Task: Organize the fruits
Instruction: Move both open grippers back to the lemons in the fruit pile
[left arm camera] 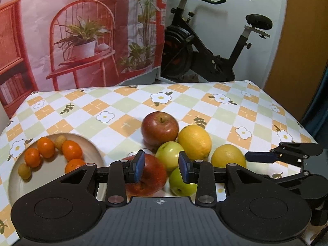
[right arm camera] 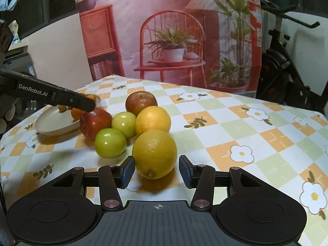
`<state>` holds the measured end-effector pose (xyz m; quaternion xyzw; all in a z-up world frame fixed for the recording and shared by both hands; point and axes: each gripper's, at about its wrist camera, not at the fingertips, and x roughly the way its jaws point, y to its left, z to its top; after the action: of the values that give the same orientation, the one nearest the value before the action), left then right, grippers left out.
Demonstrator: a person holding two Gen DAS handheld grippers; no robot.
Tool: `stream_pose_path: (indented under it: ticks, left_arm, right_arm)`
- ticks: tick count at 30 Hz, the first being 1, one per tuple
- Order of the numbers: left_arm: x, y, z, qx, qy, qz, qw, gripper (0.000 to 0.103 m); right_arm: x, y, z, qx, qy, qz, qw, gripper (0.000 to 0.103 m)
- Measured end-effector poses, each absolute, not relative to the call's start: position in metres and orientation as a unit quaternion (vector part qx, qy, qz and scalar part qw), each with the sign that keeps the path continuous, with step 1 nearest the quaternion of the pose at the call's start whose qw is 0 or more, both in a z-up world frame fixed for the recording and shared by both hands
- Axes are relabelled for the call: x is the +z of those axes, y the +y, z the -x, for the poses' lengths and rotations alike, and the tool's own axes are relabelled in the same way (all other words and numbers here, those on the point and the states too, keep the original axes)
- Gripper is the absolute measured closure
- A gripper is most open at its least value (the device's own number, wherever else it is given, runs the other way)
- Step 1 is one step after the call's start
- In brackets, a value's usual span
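Table [right arm camera: 235,123] w/ checked cloth carries the loose pile, centre; plate [left arm camera: 16,184] at left takes small fruit. Left gripper [left arm camera: 162,169] fingers apart over near red apple [left arm camera: 151,176]; right gripper [right arm camera: 156,171] apart, straddling near lemon [right arm camera: 154,153], prob. next pick.

"GenRobot.AI" — white lettering on the black left gripper [right arm camera: 78,102] — right wrist view only

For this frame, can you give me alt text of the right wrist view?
The open right tool frames a large yellow lemon on a flower-checked tablecloth. Behind it cluster two green apples, another yellow citrus and two red apples; the left tool reaches over a beige plate.
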<state>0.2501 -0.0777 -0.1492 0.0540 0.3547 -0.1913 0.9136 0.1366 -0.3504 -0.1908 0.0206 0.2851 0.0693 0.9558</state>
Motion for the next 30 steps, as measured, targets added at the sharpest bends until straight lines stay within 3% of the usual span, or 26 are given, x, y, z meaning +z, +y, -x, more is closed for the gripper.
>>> stream_pose_path:
  ticks: [30]
  left_arm:
    - [-0.179,-0.129,-0.288,-0.289,0.428,0.033,0.856,0.066]
  right_arm:
    - [-0.200,-0.362,-0.133,0.084,0.317,0.012,0.945,0.061]
